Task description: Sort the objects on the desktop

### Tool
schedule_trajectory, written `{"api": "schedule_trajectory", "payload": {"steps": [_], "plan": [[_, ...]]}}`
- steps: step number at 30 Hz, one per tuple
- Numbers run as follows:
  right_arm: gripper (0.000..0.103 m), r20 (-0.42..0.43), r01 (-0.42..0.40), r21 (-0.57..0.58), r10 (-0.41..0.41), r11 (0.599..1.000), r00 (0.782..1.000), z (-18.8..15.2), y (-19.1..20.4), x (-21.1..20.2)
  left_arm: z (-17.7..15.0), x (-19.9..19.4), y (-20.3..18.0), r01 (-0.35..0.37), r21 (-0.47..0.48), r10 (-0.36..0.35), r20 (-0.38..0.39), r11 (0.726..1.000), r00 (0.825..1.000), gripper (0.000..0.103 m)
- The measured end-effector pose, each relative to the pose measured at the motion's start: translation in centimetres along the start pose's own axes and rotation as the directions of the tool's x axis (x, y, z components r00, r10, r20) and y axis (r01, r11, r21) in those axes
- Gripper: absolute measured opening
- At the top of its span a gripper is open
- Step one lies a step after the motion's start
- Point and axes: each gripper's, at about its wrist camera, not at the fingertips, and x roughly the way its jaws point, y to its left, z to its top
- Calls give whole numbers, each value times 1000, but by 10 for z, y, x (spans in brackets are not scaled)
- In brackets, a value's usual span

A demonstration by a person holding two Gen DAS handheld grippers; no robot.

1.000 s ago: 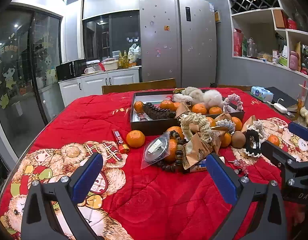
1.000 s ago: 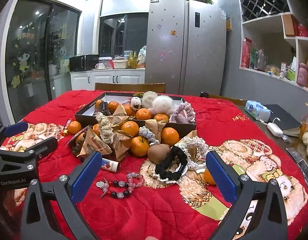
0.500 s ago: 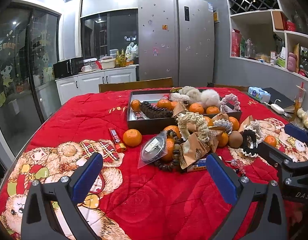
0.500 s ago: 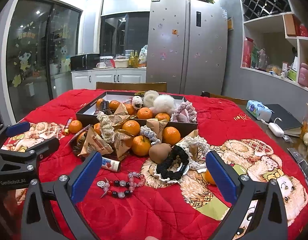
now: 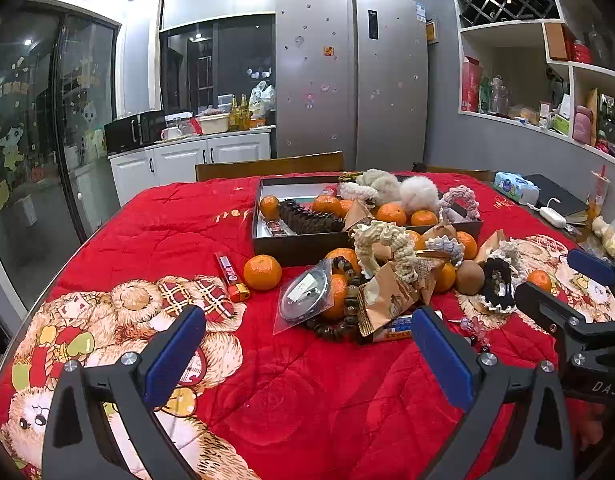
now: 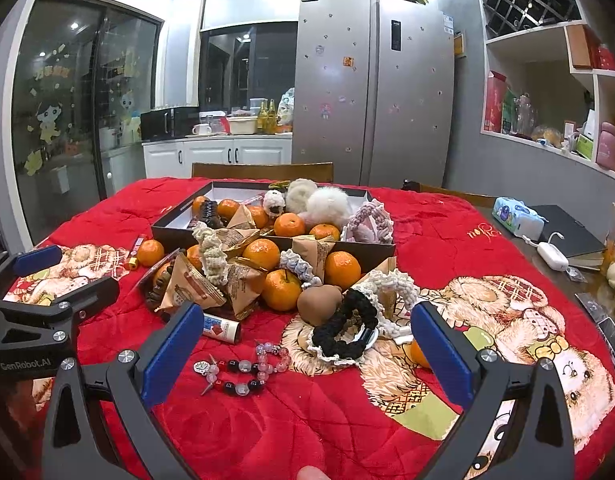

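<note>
A dark box (image 5: 307, 246) (image 6: 363, 249) on the red cloth holds oranges, fluffy balls and a dark comb-like piece. In front of it lies a pile: oranges (image 5: 262, 272) (image 6: 281, 289), brown paper packets (image 6: 187, 286), crochet rings (image 5: 381, 240), a brown egg-shaped thing (image 6: 319, 304), a black scrunchie (image 6: 345, 330), a bagged disc (image 5: 305, 292), a bead bracelet (image 6: 243, 368) and a tube (image 6: 221, 327). My left gripper (image 5: 307, 356) is open and empty, short of the pile. My right gripper (image 6: 305, 354) is open and empty, just before the bracelet.
A red lighter-like stick (image 5: 229, 274) lies left of the pile. A tissue pack (image 6: 515, 214), a dark notebook (image 6: 567, 232) and a white charger (image 6: 551, 254) sit at the table's right edge. A wooden chair back (image 6: 263, 170) stands behind the table.
Both views have drifted slightly; the pile sits a little farther away in the left wrist view. Both grippers stay open and empty.
</note>
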Motion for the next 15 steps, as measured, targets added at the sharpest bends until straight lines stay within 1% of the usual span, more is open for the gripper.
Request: {"api": "schedule_trajectory", "payload": {"steps": [15], "plan": [[103, -3, -1, 1, 1, 1000, 1000, 0, 0, 0, 1, -2, 3, 6, -5, -6, -3, 1000, 1000, 103]]}}
